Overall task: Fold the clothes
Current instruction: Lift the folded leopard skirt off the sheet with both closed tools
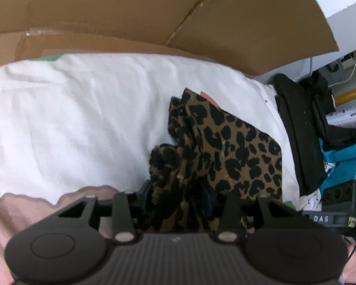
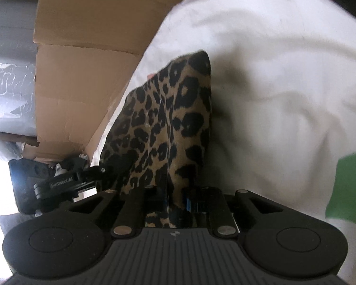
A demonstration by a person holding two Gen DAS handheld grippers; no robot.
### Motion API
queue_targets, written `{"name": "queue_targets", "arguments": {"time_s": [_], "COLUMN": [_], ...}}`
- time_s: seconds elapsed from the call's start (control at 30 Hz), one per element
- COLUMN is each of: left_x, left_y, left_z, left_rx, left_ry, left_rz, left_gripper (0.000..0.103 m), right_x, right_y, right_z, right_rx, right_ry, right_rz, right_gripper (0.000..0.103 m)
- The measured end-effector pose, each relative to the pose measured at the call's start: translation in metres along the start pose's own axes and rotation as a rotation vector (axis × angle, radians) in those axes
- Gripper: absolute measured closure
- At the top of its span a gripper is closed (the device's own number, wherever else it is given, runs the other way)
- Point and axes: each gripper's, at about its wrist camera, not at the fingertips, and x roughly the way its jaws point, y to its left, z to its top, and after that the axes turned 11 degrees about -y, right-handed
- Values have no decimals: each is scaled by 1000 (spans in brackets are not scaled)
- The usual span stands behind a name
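Note:
A leopard-print garment (image 1: 237, 147) lies partly folded on a white sheet (image 1: 83, 118). Its near end is bunched up and fills the space between the fingers of my left gripper (image 1: 178, 190), which is shut on it; the cloth hides the fingertips. In the right wrist view the same garment (image 2: 168, 118) rises as a taut fold from my right gripper (image 2: 175, 199), whose jaws stand narrow and pinch the cloth. At the lower left of that view the left gripper (image 2: 104, 169) holds the garment's other edge.
A cardboard box (image 1: 130, 11) walls off the far side of the sheet, seen also as cardboard (image 2: 83, 71) at left. Folded black clothes (image 1: 301, 130), a teal jersey (image 1: 344, 156) and a power strip (image 1: 339, 194) lie at the right. A green patch (image 2: 348, 185) marks the sheet.

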Motion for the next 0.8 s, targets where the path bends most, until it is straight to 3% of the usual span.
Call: {"name": "queue_targets", "arguments": {"time_s": [0.1, 0.17, 0.23, 0.4, 0.8], "left_x": [5, 4, 0, -11, -56], "left_y": [-6, -12, -16, -32, -68], "left_z": [0, -1, -3, -7, -14], "left_rx": [34, 60, 63, 112, 124], "left_ry": [6, -7, -22, -56, -177], "left_rz": [6, 16, 25, 59, 127], "left_gripper": [61, 70, 73, 77, 78], "right_x": [5, 7, 7, 2, -25], "right_y": [1, 4, 9, 18, 51], "right_z": [0, 0, 0, 0, 10], "right_rx": [7, 2, -17, -46, -141], "right_ry": [2, 1, -2, -13, -74], "right_rz": [-4, -3, -16, -41, -32], "right_gripper": [80, 90, 94, 96, 97]}}
